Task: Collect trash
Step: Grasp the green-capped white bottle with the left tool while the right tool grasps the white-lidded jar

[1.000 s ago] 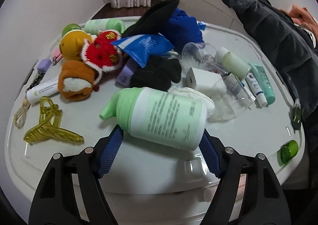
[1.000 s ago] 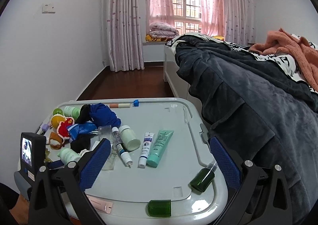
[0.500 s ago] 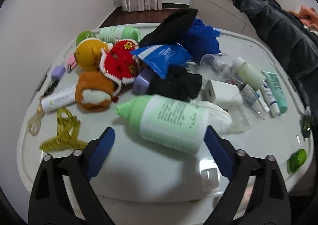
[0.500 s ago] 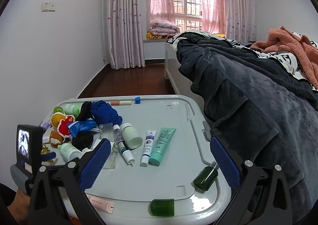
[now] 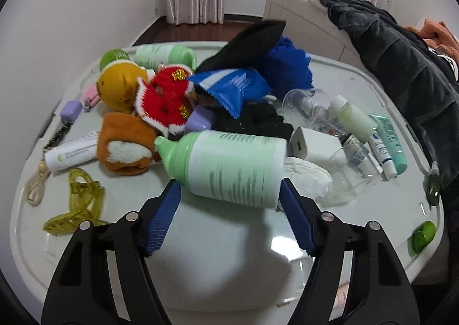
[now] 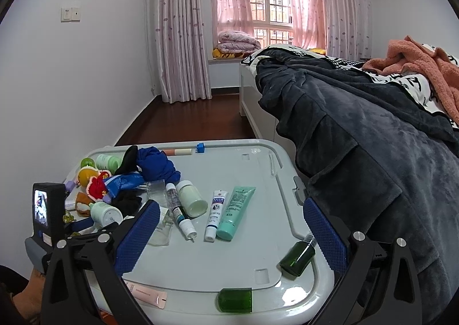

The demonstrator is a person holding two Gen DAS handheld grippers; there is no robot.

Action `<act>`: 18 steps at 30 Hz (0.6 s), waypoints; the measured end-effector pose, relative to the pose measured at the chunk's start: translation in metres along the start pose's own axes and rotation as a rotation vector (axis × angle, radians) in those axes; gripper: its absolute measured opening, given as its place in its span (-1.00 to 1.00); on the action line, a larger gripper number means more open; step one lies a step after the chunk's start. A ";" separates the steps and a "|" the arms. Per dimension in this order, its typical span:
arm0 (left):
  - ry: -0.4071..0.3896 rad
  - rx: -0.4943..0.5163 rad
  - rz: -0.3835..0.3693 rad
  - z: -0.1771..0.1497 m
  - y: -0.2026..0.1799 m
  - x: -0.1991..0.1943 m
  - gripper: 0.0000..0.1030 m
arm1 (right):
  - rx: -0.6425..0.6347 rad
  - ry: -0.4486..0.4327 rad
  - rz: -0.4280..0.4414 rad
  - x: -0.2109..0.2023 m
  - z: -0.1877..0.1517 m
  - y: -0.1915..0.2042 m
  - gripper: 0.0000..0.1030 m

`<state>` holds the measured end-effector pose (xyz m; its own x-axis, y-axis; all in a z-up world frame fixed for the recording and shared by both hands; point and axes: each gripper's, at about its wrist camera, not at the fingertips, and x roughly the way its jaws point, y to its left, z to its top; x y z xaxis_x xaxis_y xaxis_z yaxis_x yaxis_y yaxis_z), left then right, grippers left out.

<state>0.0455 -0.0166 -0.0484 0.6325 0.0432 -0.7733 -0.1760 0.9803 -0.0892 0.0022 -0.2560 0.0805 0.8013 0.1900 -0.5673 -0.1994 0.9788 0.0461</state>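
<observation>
Between closing left tongs (image 5: 229, 190) | green bottle (image 5: 232, 165), lying sideways

Black sock (image 5: 252, 121) half under blue packet (image 5: 232, 87); label text unreadable.

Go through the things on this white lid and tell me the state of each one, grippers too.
Big green bottle: lying on its side, capped, between the left fingers.
Left gripper: closing around that bottle.
Right gripper: open, holding nothing.
Teal tube: lying flat, capped.
Dark green bottle: on its side.
Blue packet: torn open.
</observation>
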 end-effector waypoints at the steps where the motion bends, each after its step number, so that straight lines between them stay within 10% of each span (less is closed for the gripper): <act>1: -0.001 0.005 -0.011 0.000 0.000 -0.003 -0.33 | -0.001 -0.001 0.001 0.000 0.000 0.000 0.92; 2: 0.006 0.015 -0.026 0.001 -0.001 -0.005 -0.62 | -0.001 -0.001 0.002 0.000 0.000 0.000 0.92; 6: 0.046 0.009 -0.014 0.000 0.004 0.002 -0.59 | -0.002 0.006 -0.005 0.001 -0.001 -0.001 0.92; 10: 0.092 -0.100 0.001 0.004 0.016 0.005 0.48 | 0.002 0.011 -0.012 0.003 -0.001 -0.001 0.92; 18: 0.144 -0.408 0.022 0.022 0.032 0.011 0.64 | -0.006 0.016 -0.005 0.006 0.000 0.002 0.92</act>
<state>0.0633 0.0196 -0.0455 0.5190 0.0077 -0.8547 -0.4904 0.8217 -0.2904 0.0063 -0.2532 0.0772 0.7928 0.1839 -0.5810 -0.1990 0.9792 0.0384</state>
